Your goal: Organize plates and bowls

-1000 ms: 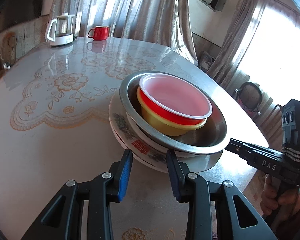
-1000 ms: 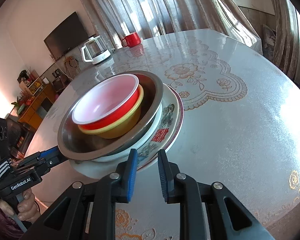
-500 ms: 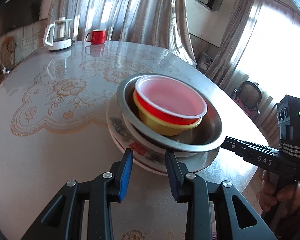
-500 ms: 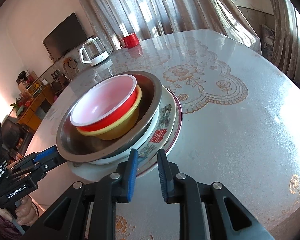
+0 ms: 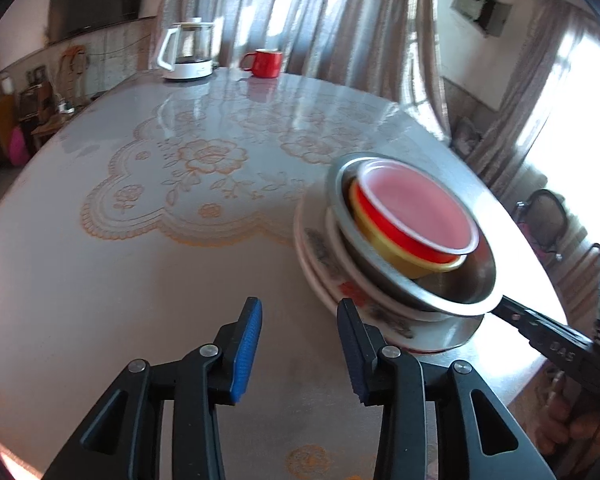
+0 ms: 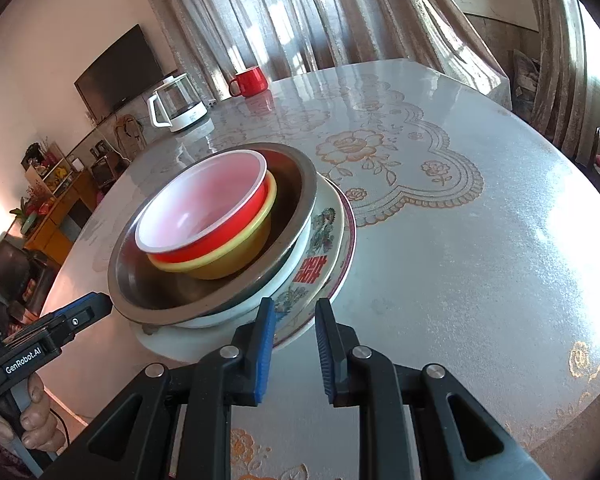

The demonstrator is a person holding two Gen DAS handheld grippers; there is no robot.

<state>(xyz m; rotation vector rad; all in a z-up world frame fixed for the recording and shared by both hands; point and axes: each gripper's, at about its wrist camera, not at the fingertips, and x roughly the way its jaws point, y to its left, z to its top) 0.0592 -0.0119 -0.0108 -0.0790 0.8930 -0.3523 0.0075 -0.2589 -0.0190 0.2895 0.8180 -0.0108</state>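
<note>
So the stack is basically done: a red bowl (image 6: 204, 208) with a white inside sits in a yellow bowl (image 6: 228, 264). Both are nested in a steel bowl (image 6: 302, 184), and that sits on a flower-patterned plate (image 6: 320, 236) with at least one more plate under it. Biggest at the bottom and smallest on top, which makes sense for keeping it stable. The steel bowl sits off-centre and looks tilted, so the pile isn't perfectly square.

The whole pile is parked near the edge of the table (image 6: 460, 260) closest to the person, probably because that's easy reach for both tools.

The right gripper (image 6: 295, 340) is right up against the plate rim with its jaws almost together. The rim sits at the narrow gap, but it's impossible to say whether the pads actually bite it or just steady it.

The left gripper (image 5: 300, 344) is on the other side of the stack. Its jaws have just been opening and stand spread with only bare tabletop between them, the plate edge just beside one finger. It looks like that one is letting go or lining up a nudge.

Way off at the far edge are a glass kettle (image 6: 176, 104) and a red mug (image 6: 250, 80), well clear of everything.
</note>
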